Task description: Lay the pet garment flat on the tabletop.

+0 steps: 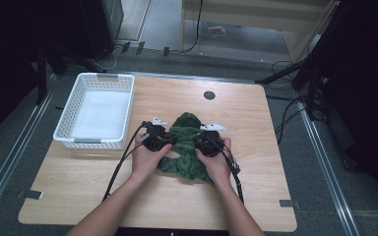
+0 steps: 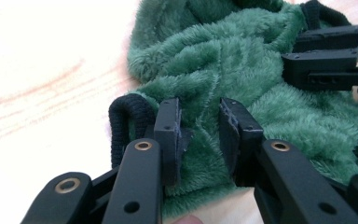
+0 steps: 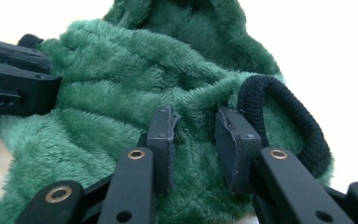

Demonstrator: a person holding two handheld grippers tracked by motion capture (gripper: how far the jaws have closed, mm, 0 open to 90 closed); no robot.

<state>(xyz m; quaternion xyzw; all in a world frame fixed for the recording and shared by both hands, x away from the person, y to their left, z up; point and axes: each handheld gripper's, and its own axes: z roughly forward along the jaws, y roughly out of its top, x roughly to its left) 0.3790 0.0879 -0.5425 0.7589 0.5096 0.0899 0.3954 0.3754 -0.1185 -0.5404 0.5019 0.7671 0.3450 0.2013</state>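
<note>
White plastic basket (image 1: 96,111) at the far left of the wooden surface (image 1: 256,147), lattice-walled, nothing inside, long side running away from the person. Green fleece garment (image 1: 184,147) bunched near the middle of the surface, just right of the basket and apart from it, hood-like end toward the far edge, long axis running roughly near to far, slightly skewed. Black ribbed cuffs at both sides of the bundle: one (image 2: 126,123) seen in the left gripper view beside that gripper's left jaw, another (image 3: 284,119) in the right gripper view just beyond that gripper's right jaw. Left gripper (image 1: 163,139) held low at the garment's left side, jaws partly apart with a ridge of fleece rising between them, pads (image 2: 168,140) not clearly pinching the pile. Right gripper (image 1: 205,141) at the garment's right side facing the left one, jaws likewise partly apart over a fold of fleece, a gap showing at each pad (image 3: 161,144). Both hands resting close together on the near half of the bundle.
</note>
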